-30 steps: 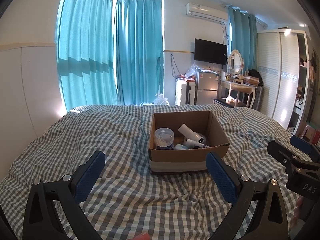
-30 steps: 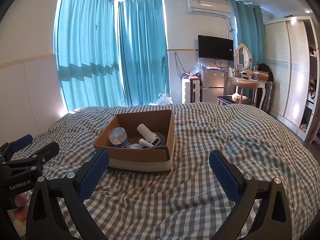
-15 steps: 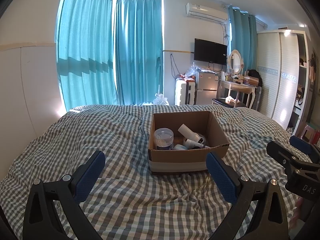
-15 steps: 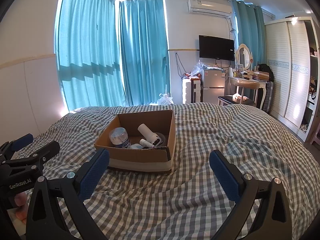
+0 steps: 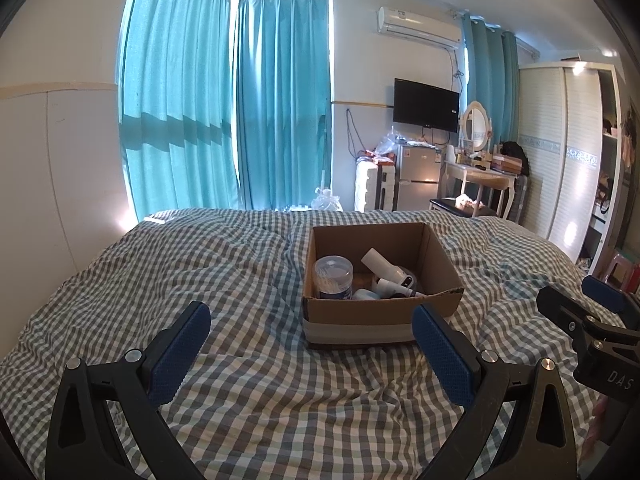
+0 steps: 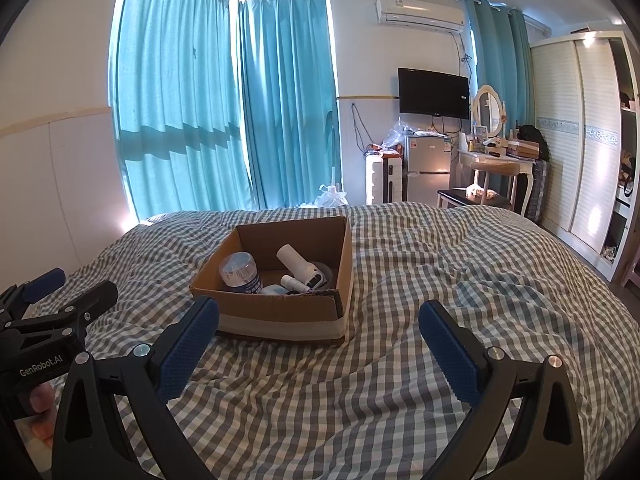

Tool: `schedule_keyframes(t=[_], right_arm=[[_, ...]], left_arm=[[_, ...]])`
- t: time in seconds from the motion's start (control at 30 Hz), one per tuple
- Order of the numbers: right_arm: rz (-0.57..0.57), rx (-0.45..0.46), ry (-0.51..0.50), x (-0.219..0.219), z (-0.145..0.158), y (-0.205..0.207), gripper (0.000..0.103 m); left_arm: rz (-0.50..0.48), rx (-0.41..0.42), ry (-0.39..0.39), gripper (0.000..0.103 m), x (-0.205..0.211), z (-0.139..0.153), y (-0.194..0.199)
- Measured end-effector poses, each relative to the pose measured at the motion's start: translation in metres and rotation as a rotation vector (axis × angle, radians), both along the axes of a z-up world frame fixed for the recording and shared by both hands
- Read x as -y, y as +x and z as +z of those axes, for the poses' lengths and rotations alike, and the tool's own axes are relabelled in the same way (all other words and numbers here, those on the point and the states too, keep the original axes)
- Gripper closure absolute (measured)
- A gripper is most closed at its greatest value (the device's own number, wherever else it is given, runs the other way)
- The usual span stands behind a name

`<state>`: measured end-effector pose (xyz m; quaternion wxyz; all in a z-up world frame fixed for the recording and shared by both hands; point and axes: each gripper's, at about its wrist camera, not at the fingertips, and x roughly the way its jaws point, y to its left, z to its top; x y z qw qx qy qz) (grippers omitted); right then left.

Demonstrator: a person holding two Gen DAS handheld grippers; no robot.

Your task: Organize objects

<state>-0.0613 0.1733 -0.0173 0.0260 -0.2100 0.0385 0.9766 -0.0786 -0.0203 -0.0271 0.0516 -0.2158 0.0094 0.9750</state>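
A brown cardboard box [image 5: 376,312] stands on the checked bed cover, also in the right wrist view [image 6: 280,312]. Inside it are a clear round tub of cotton swabs [image 5: 333,276] [image 6: 239,272], a white cylinder-shaped device [image 5: 386,268] [image 6: 302,264], a small white tube [image 6: 294,283] and a pale blue item [image 5: 366,294]. My left gripper [image 5: 310,346] is open and empty, just short of the box's near side. My right gripper [image 6: 318,338] is open and empty, near the box's front right. Each gripper shows at the edge of the other's view.
The grey and white checked bed cover [image 5: 200,272] is rumpled. Teal curtains [image 5: 224,112] hang behind the bed. A small fridge [image 5: 416,176], a dressing table with a mirror [image 5: 476,160] and a white wardrobe [image 5: 568,152] stand at the far right.
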Motion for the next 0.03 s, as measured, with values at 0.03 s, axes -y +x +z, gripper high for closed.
schedule_keyframes(t=[0.03], right_arm=[[0.0, 0.001, 0.0, 0.0, -0.0002, 0.0001, 0.002]], left_arm=[[0.002, -0.003, -0.001, 0.0, 0.0003, 0.0001, 0.0002]])
